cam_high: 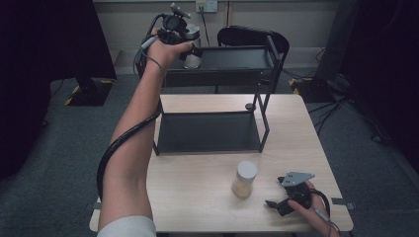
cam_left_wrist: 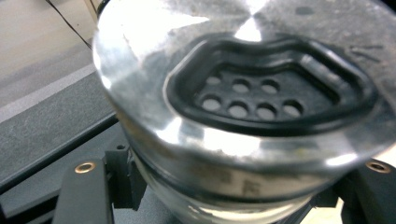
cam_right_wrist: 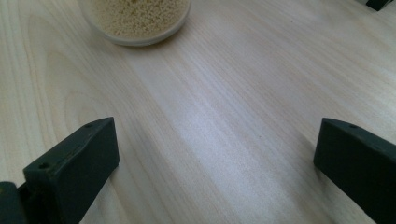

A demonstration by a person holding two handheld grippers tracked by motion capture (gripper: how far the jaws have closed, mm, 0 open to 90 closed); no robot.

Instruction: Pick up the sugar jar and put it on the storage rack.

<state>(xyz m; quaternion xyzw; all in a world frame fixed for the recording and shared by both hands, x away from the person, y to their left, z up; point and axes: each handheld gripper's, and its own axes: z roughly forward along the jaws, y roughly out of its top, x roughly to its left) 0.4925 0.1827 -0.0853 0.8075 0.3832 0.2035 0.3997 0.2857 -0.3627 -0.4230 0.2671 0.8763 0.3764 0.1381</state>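
Note:
My left gripper is raised at the back left, over the top shelf of a black two-tier rack. It is shut on a glass shaker jar with a shiny metal lid. In the left gripper view that lid sits very close, with a black insert pierced by several holes, and the black fingers press on the glass below it. My right gripper rests low on the wooden table at the front right, open and holding nothing. A white-lidded jar of pale yellow grains stands just to its left.
The rack's lower shelf lies bare on the far half of the table. A black chair stands behind the rack. Dark stands and cables sit on the grey carpet at both sides. A thick cable trails along the left forearm.

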